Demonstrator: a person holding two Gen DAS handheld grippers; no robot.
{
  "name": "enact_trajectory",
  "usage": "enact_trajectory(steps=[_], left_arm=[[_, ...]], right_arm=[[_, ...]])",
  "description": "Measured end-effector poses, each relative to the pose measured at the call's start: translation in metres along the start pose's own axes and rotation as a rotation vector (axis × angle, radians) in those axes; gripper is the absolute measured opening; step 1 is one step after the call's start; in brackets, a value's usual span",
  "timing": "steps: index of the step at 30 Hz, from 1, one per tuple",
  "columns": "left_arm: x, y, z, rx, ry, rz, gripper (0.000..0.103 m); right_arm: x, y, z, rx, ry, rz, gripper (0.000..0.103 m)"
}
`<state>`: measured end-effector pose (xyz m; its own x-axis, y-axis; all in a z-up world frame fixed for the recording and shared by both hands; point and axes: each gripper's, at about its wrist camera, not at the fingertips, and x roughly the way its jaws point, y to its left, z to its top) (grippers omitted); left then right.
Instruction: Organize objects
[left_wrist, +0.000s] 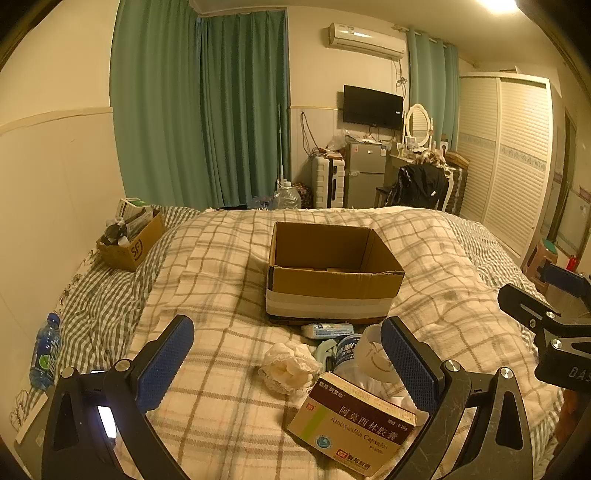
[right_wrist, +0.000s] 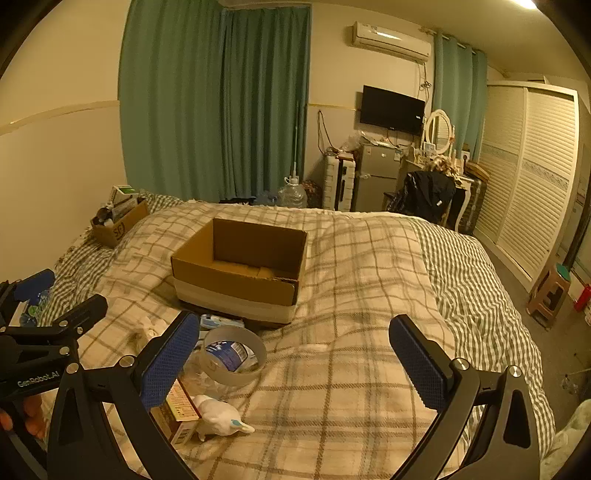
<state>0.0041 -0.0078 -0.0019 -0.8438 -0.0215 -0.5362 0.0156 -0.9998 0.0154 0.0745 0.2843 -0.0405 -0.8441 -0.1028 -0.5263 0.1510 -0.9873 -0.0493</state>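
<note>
An open cardboard box (left_wrist: 334, 275) sits on the plaid bed; it also shows in the right wrist view (right_wrist: 240, 273). In front of it lies a pile: an Amoxicillin medicine box (left_wrist: 351, 428), a white lace scrunchie (left_wrist: 290, 367), a tape roll (right_wrist: 234, 356), a tissue pack (left_wrist: 327, 329), and a small white figurine (right_wrist: 221, 417). My left gripper (left_wrist: 288, 363) is open, its jaws spread around the pile. My right gripper (right_wrist: 295, 363) is open and empty over bare blanket, to the right of the pile.
A second smaller carton (left_wrist: 131, 240) full of items stands at the bed's far left by the wall. A water bottle (left_wrist: 44, 350) lies at the left edge. Beyond the bed are a fridge (left_wrist: 364, 173), a chair and a wardrobe (left_wrist: 513, 166).
</note>
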Motion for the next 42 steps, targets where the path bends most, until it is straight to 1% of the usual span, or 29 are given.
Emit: enact_trajectory(steps=[4, 9, 15, 19, 24, 27, 30, 31, 34, 36, 38, 39, 41, 42], left_arm=[[-0.005, 0.003, -0.002, 0.001, 0.0, 0.0, 0.103], [-0.006, 0.008, -0.009, -0.002, 0.018, 0.013, 0.103], [0.006, 0.019, -0.031, -0.009, 0.09, 0.039, 0.103], [0.02, 0.032, -0.047, -0.029, 0.149, 0.065, 0.103], [0.03, 0.046, -0.064, -0.046, 0.192, 0.098, 0.103], [0.036, 0.056, -0.071, -0.071, 0.217, 0.108, 0.103], [0.041, 0.061, -0.076, -0.082, 0.231, 0.107, 0.103], [0.041, 0.062, -0.078, -0.081, 0.232, 0.111, 0.103], [0.043, 0.064, -0.079, -0.086, 0.238, 0.112, 0.103], [0.044, 0.066, -0.08, -0.094, 0.244, 0.109, 0.103], [0.046, 0.067, -0.08, -0.099, 0.248, 0.108, 0.103], [0.046, 0.068, -0.081, -0.101, 0.247, 0.108, 0.103], [0.045, 0.069, -0.082, -0.101, 0.246, 0.108, 0.103], [0.045, 0.069, -0.082, -0.101, 0.246, 0.107, 0.103]], right_arm=[[-0.005, 0.006, 0.001, -0.028, -0.007, 0.009, 0.103], [-0.005, 0.013, -0.001, -0.051, 0.009, 0.029, 0.103], [0.005, 0.026, -0.012, -0.09, 0.048, 0.07, 0.103], [0.025, 0.041, -0.031, -0.131, 0.126, 0.115, 0.103], [0.056, 0.068, -0.059, -0.196, 0.26, 0.169, 0.103], [0.073, 0.081, -0.072, -0.21, 0.317, 0.221, 0.103], [0.088, 0.093, -0.083, -0.214, 0.368, 0.248, 0.1], [0.092, 0.097, -0.085, -0.227, 0.38, 0.245, 0.098], [0.093, 0.108, -0.089, -0.272, 0.391, 0.237, 0.097], [0.091, 0.113, -0.091, -0.295, 0.4, 0.251, 0.092], [0.087, 0.118, -0.095, -0.294, 0.429, 0.299, 0.078], [0.086, 0.12, -0.096, -0.298, 0.441, 0.317, 0.074], [0.083, 0.126, -0.101, -0.316, 0.461, 0.345, 0.059], [0.082, 0.129, -0.103, -0.33, 0.46, 0.343, 0.057]])
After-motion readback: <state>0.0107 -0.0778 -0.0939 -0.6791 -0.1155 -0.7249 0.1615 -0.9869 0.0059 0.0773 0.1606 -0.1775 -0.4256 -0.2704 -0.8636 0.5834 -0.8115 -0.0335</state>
